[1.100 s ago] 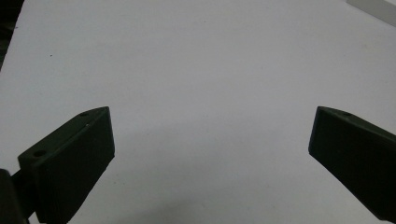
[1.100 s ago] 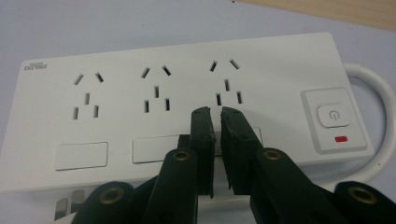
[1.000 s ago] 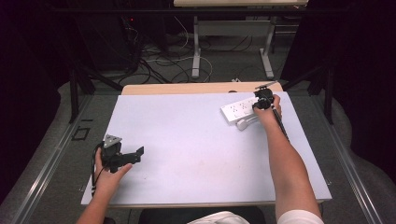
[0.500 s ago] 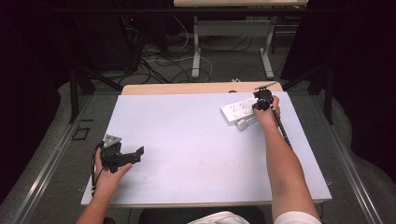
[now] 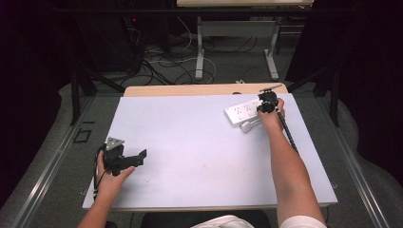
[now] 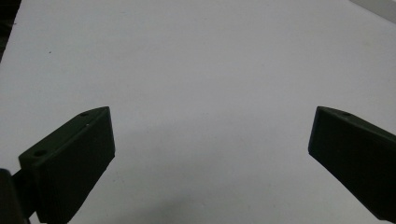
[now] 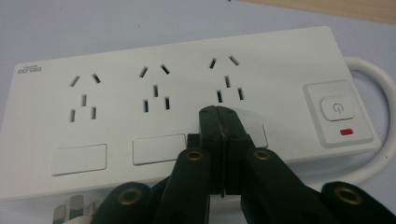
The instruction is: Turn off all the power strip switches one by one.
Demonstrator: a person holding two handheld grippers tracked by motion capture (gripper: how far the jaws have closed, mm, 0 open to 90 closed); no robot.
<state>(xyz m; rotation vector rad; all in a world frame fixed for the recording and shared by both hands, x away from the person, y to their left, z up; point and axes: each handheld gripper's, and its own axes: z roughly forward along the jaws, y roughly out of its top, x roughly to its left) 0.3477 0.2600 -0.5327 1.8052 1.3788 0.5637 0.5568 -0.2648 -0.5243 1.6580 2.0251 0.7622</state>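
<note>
The right gripper (image 7: 219, 112), jaws pressed together, hovers over the white power strip (image 7: 187, 88) at the table's (image 5: 199, 161) far right, perhaps touching it. To press the power button (image 7: 337, 109), slide sideways, then push straight down. The left gripper (image 6: 210, 140) rests spread wide.

A pale grey-white bench (image 5: 199, 142) is seen across the middle of the high view, with a wooden strip exposed along its far edge. A white power strip (image 5: 242, 113) is laid flat at its upper right, its plug (image 5: 249, 126) just beside.
</note>
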